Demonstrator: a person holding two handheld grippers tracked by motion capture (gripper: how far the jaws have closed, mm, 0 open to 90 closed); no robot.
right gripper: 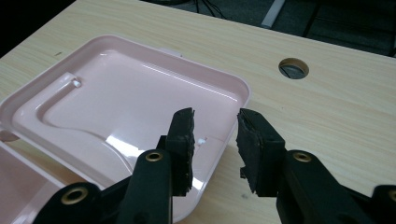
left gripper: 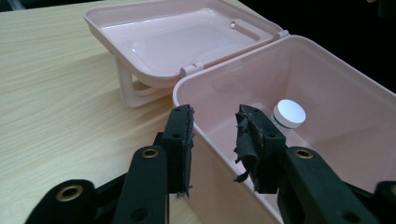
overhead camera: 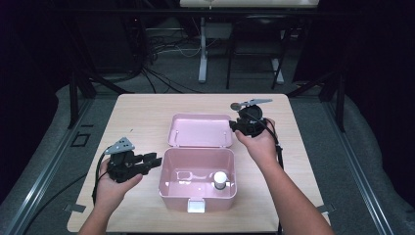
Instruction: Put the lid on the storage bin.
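Observation:
A pink plastic box [overhead camera: 169, 171] stands open in the middle of the table, its lid [overhead camera: 199, 130] folded back flat behind it. Inside, at the right, stands a small jar with a white cap [overhead camera: 220, 179]. My left gripper [overhead camera: 155, 161] is at the box's left wall. In the left gripper view its jaws [left gripper: 215, 123] stand apart astride that wall's rim [left gripper: 205, 135], pads not pressing, with the jar [left gripper: 288, 114] beyond. My right gripper [overhead camera: 234, 126] is at the lid's right corner. In the right gripper view it is open [right gripper: 214, 128] over the lid's edge [right gripper: 233, 116].
The wooden table [overhead camera: 142, 112] has bare room to the left and right of the box. A round cable hole [right gripper: 293, 68] lies in the tabletop past the lid. A white latch [overhead camera: 196, 205] sits on the box's front. Dark floor and cables lie beyond the table.

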